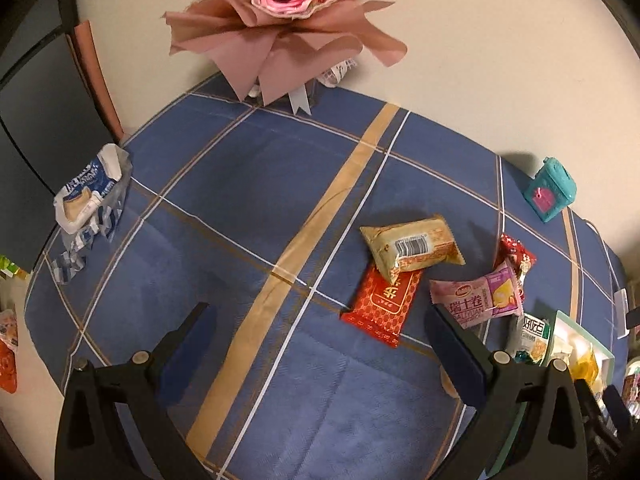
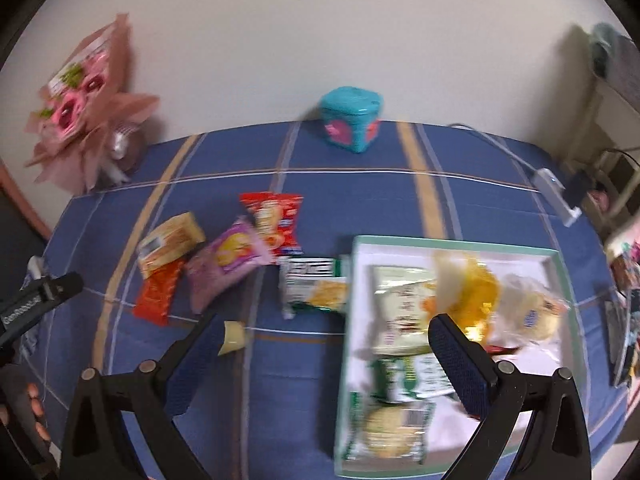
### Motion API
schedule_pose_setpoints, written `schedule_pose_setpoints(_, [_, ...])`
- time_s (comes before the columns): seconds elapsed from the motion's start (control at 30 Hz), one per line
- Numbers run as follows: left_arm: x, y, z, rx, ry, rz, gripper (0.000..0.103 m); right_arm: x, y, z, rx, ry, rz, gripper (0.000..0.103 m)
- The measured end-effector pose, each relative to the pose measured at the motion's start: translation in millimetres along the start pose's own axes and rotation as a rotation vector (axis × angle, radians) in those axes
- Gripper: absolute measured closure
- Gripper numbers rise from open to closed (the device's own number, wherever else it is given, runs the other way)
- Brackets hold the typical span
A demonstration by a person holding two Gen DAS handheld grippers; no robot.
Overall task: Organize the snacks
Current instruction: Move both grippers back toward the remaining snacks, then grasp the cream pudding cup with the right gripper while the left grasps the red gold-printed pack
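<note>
Loose snack packets lie on the blue checked tablecloth: a tan packet (image 1: 412, 245) resting on a red packet (image 1: 382, 302), a pink packet (image 1: 478, 298), a red crinkled packet (image 1: 516, 254) and a green-and-white packet (image 1: 534, 336). The right wrist view shows the same packets: tan (image 2: 170, 242), red (image 2: 158, 292), pink (image 2: 226, 264), red-orange (image 2: 276, 220), green-and-white (image 2: 310, 288). A white tray (image 2: 400, 246) with a green rim holds several packets. My left gripper (image 1: 320, 326) is open and empty above the cloth. My right gripper (image 2: 324, 334) is open and empty over the tray's left edge.
A pink flower bouquet (image 1: 280, 12) stands at the table's back. A teal box (image 2: 351, 118) sits by the wall. A torn blue-white wrapper (image 1: 90, 200) lies at the left edge. A small cream piece (image 2: 233, 336) lies on the cloth. A white charger and cable (image 2: 558, 196) are at the right.
</note>
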State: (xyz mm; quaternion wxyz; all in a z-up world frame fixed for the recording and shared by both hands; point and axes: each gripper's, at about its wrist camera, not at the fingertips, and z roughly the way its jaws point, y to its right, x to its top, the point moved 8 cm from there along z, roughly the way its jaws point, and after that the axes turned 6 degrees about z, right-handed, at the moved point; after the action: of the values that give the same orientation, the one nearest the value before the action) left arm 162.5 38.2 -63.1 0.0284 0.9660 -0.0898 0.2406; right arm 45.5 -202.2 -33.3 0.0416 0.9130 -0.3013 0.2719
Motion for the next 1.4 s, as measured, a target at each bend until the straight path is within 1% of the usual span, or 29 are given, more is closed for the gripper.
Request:
schedule_pose_setpoints(0.13, [0,0,8,-0.009,-0.012,0.017,0.0,-11,-29,15,0.048,-0.049,-0.036,0.0])
schedule_pose_setpoints(0.2, [1,5,12,-0.027,-0.016,0.048,0.0,-17,-37,23,0.062,-0.077,-0.044,0.0])
schedule_pose_setpoints(0.27, [2,10,15,-0.044,-0.023,0.068,0.0,-24,-44,32,0.059,-0.109,-0.057,0.0])
schedule_pose_setpoints(0.37, [5,16,22,-0.084,-0.024,0.068,0.0,-32,-50,45,0.034,-0.142,-0.08,0.0])
schedule_pose_setpoints(0.43, [7,18,26,-0.086,-0.02,0.076,0.0,-36,-52,54,0.025,-0.167,-0.088,0.0])
schedule_pose_setpoints(0.53, [10,24,32,-0.073,-0.014,0.108,0.0,-41,-60,65,0.039,-0.207,-0.094,0.0])
schedule_pose_setpoints(0.63, [12,30,39,-0.079,-0.018,0.135,0.0,-43,-66,73,0.048,-0.222,-0.102,0.0])
schedule_pose_setpoints(0.77, [12,43,51,-0.118,-0.029,0.147,0.0,-48,-70,85,0.053,-0.254,-0.11,0.0])
schedule_pose_setpoints(0.93, [3,59,69,-0.166,-0.079,0.157,0.0,-55,-76,99,0.056,-0.284,-0.099,0.0])
schedule_pose_setpoints(1.0, [1,66,76,-0.17,-0.095,0.173,0.0,-55,-79,103,0.049,-0.284,-0.106,0.001])
schedule_pose_setpoints(1.03, [1,68,78,-0.169,-0.095,0.177,0.0,-55,-79,104,0.045,-0.282,-0.11,0.002])
schedule_pose_setpoints(1.2, [-2,78,92,-0.167,-0.116,0.197,0.001,-57,-86,112,0.042,-0.295,-0.148,0.017])
schedule_pose_setpoints(1.33, [-6,81,101,-0.166,-0.135,0.206,0.001,-63,-93,117,0.049,-0.309,-0.17,0.027])
schedule_pose_setpoints(1.4, [-7,82,107,-0.164,-0.146,0.206,0.003,-67,-96,120,0.054,-0.317,-0.172,0.037])
